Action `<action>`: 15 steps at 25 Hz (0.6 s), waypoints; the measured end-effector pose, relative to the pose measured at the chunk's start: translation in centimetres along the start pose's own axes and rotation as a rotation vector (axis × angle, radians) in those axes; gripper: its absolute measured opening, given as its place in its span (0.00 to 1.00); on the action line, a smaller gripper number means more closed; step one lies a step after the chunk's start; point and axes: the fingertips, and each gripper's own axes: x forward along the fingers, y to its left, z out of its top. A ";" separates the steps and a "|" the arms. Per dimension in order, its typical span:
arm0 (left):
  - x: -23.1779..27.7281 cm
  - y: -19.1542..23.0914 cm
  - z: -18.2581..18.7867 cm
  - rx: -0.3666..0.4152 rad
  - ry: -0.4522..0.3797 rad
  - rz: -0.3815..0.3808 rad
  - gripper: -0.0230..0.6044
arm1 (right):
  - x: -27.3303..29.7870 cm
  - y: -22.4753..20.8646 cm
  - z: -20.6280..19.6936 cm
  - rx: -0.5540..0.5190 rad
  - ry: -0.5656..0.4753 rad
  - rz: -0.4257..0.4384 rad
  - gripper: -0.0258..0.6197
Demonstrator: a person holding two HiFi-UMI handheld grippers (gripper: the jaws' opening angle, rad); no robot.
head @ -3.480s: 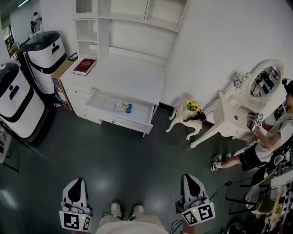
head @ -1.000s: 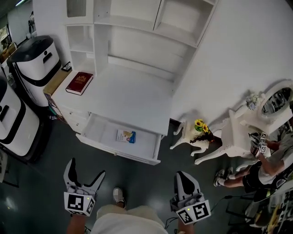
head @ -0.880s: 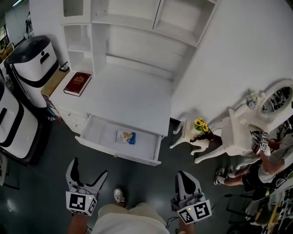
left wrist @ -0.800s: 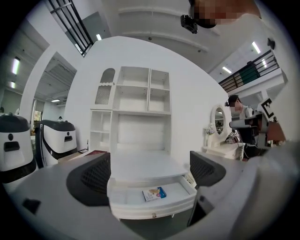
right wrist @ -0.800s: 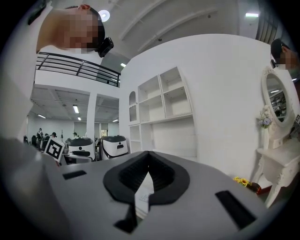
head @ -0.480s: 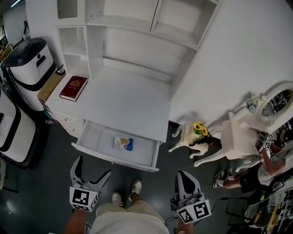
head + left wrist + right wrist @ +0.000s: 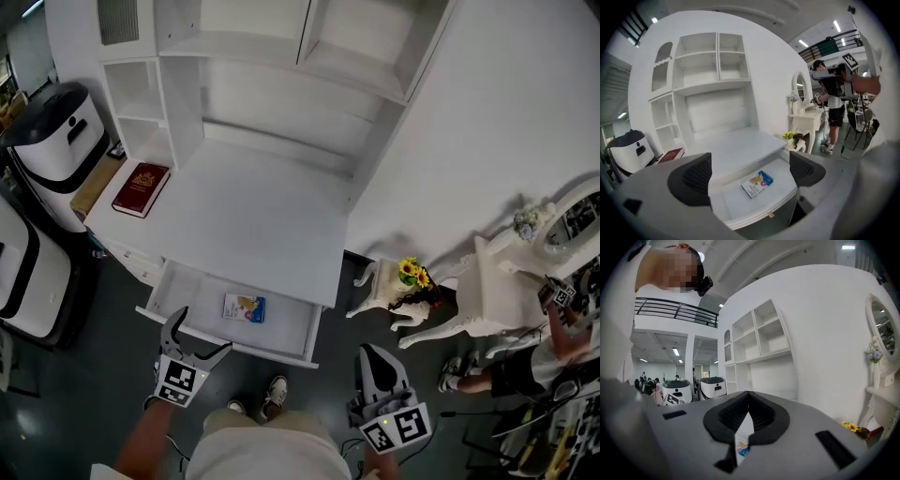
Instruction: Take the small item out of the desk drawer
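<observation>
Head view puts our left gripper (image 7: pixel 200 336), jaws wide apart, just short of the open white desk drawer (image 7: pixel 286 324) where the small blue-and-white flat packet (image 7: pixel 245 307) lies untouched, right gripper (image 7: pixel 373 362) pinched together on nothing, so we reckon the whole grab's left.

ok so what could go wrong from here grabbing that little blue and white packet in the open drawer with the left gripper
1. The flat blue and white packet lies flat on the bottom of the open white drawer, so the open left gripper may skid over it or push it rather than pinch it.
2. The white desk top overhangs the drawer's rear; a packet pushed back there would likely be harder to reach.
</observation>
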 end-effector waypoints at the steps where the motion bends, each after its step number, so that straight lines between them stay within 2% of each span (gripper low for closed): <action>1: 1.1 0.1 -0.9 0.017 0.034 -0.012 0.85 | 0.2 -0.5 -0.1 0.001 0.006 -0.003 0.05; 5: 5.2 0.1 -4.4 0.086 0.151 -0.065 0.85 | 0.4 -2.5 -0.9 0.008 0.032 -0.029 0.05; 15: 13.7 -1.3 -10.2 0.266 0.306 -0.261 0.85 | -0.8 -6.1 -3.8 0.035 0.114 -0.117 0.05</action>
